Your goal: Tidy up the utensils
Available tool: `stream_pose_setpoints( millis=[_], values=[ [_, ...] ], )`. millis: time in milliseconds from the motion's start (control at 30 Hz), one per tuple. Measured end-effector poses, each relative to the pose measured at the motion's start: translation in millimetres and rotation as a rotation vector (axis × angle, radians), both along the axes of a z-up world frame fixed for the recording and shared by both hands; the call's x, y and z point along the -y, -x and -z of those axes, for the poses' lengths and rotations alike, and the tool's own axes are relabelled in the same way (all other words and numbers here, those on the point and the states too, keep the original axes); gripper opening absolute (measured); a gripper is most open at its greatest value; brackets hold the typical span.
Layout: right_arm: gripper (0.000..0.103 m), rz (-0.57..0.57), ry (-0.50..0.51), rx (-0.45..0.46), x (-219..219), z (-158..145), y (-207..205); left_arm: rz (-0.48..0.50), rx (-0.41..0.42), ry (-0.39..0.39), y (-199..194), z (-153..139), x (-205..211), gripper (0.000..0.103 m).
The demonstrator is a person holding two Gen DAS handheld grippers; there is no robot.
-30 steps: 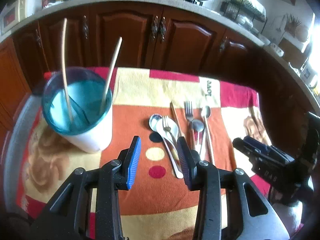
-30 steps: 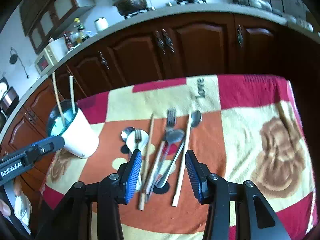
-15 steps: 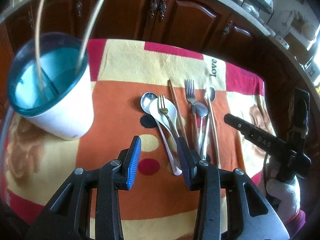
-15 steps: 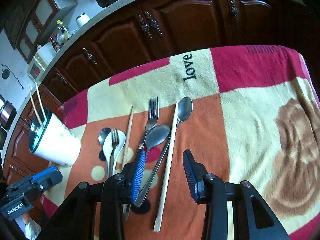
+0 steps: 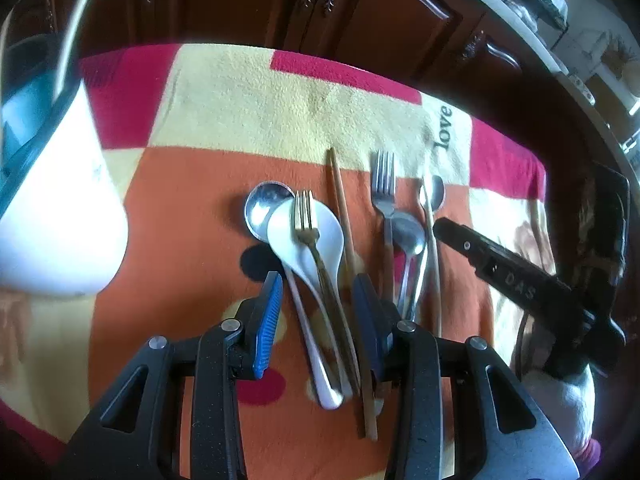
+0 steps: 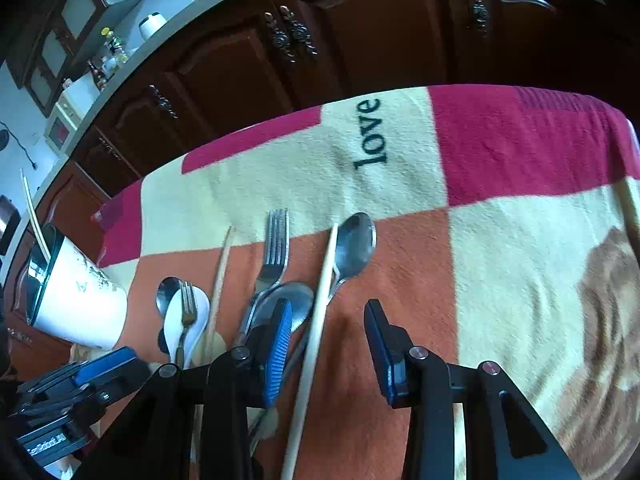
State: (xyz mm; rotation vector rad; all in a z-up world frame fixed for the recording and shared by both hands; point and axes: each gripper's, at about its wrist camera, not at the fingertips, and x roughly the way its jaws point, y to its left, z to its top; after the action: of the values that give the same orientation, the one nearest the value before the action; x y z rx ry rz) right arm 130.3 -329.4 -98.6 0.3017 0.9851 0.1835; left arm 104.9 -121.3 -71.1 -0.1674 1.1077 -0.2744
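Utensils lie in a row on the patterned cloth (image 5: 248, 120). My left gripper (image 5: 318, 300) is open, low over the handles of a white ceramic spoon (image 5: 308, 236) and a gold fork (image 5: 306, 220); a brown chopstick (image 5: 344, 224) runs beside its right finger. My right gripper (image 6: 326, 336) is open, low over a pale chopstick (image 6: 318, 316) that lies between its fingers, next to a steel spoon (image 6: 354, 246) and a steel fork (image 6: 274, 252). A white cup (image 5: 48, 200) with a teal rim holds two chopsticks at the left.
Dark wooden cabinets (image 6: 360, 28) stand behind the table's far edge. The right gripper's body (image 5: 516, 280) shows at the right of the left wrist view; the left gripper's body (image 6: 72, 396) shows at the lower left of the right wrist view.
Both grippers have moved forward and down toward the utensils. The cup has slid to the left edge of the left wrist view. Both grippers stay open.
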Motion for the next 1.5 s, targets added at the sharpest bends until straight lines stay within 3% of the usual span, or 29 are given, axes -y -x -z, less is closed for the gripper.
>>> stream_pose_setpoints(
  millis=[500,667,833,967,1133,1367,1500],
  values=[
    [0.026,-0.032,0.006,-0.028,0.8,13.1,-23.7,0.051,-0.04,-0.126,-30.3,23.0,27.9,0.014],
    [0.01,-0.051,0.018,-0.017,1.2,13.7,-25.7,0.079,-0.047,-0.112,-32.4,25.3,25.2,0.008],
    [0.007,-0.034,-0.009,0.007,9.7,5.0,-12.2,0.087,-0.056,-0.016,-23.4,16.5,7.6,0.001],
    [0.006,-0.017,-0.086,0.034,21.1,-6.9,7.8,0.116,-0.015,0.012,-7.4,-3.3,2.6,0.0],
    [0.005,-0.028,-0.089,0.069,20.7,-26.0,30.1,0.134,0.024,0.026,3.3,-20.2,4.3,0.0],
    [0.005,-0.047,-0.108,0.026,16.9,-20.6,41.3,0.093,0.008,-0.017,-0.4,-9.8,0.4,0.001],
    [0.005,-0.062,-0.08,-0.017,10.9,-6.3,41.5,0.075,-0.005,-0.031,-10.2,-1.0,-0.8,0.009]
  ],
)
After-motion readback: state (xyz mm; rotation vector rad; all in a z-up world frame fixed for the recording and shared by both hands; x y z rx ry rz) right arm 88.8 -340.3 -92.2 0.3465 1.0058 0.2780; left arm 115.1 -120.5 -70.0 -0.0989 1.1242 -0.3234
